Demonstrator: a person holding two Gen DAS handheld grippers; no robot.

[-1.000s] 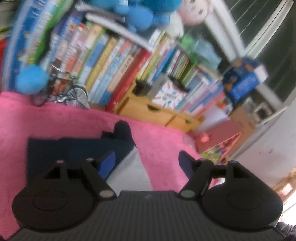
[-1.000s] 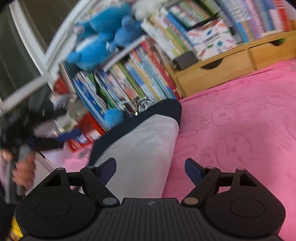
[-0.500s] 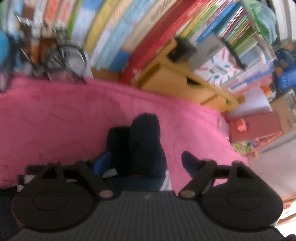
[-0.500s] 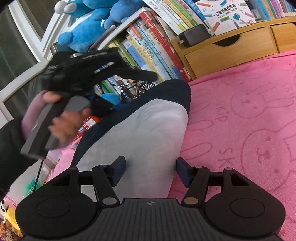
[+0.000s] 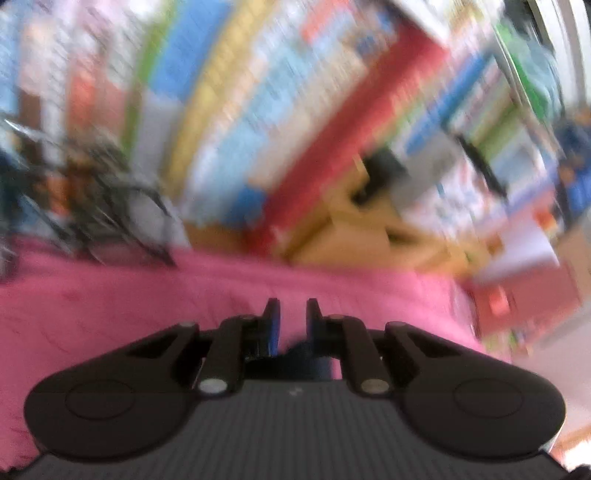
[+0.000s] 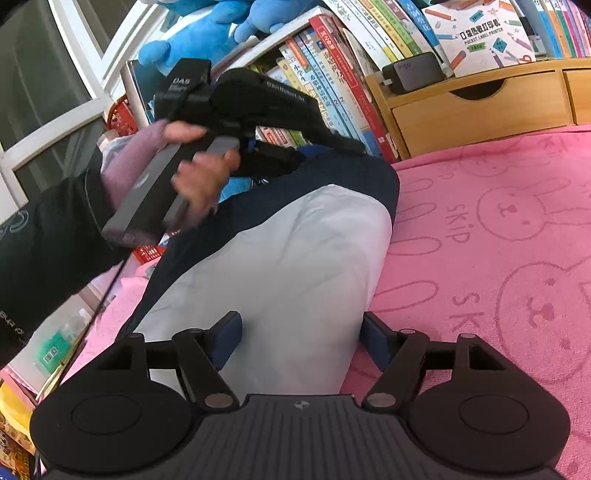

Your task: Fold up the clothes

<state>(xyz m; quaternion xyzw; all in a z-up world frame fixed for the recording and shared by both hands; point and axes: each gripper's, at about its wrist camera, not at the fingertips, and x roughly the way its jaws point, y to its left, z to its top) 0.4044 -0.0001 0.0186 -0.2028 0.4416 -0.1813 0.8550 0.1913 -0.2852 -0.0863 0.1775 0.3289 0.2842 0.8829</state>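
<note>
A long folded garment (image 6: pixel 295 258), pale grey with a navy far end (image 6: pixel 351 173), lies on the pink rabbit-print towel (image 6: pixel 498 240). My right gripper (image 6: pixel 301 328) straddles its near pale part. Its jaws are opening, and the cloth lies between the fingers without being pinched. At the far end a person's hand (image 6: pixel 199 181) holds my left gripper (image 6: pixel 280 162) down on the navy cloth. The left wrist view is blurred. There my left gripper (image 5: pixel 293 306) is closing to a narrow gap, with dark cloth (image 5: pixel 299 354) caught low between the fingers.
Rows of upright books (image 6: pixel 332 74) stand behind the towel. Next to them is a wooden drawer box (image 6: pixel 480 107) with a black charger (image 6: pixel 413 75) on top. Blue plush toys (image 6: pixel 207 33) sit above. A window (image 6: pixel 44 74) is at the left. A blurred toy bicycle (image 5: pixel 103 192) stands at the towel's far edge.
My left gripper moved forward onto the garment's navy end and its jaws went from wide to nearly shut. The right gripper's jaws narrowed, then widened a little around the pale cloth.
</note>
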